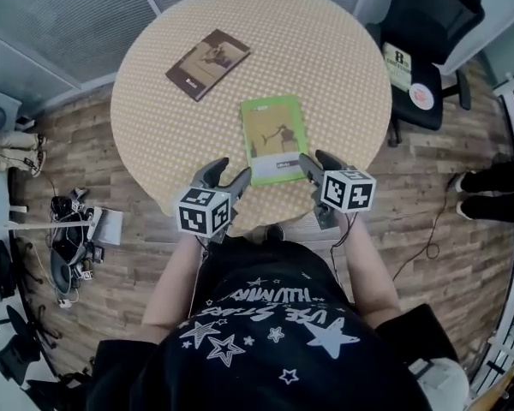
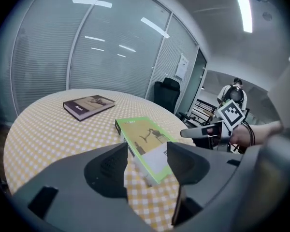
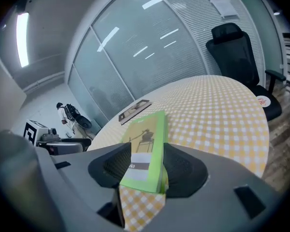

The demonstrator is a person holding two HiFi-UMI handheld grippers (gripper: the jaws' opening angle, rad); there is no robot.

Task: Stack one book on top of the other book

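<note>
Green book [image 1: 274, 138] lies between left claw [image 1: 227, 175] and right claw [image 1: 319, 161].

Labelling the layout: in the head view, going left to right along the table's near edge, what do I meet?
left gripper → green book → right gripper

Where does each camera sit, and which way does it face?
Head view: on the person's head, facing steeply down at the table; torso, forearms, left tool and right tool show.
Left gripper view: on the left tool, along its open jaws toward the green book; right tool visible.
Right gripper view: on the right tool, toward the same book; left tool visible.
Shared: all show the brown book.
</note>
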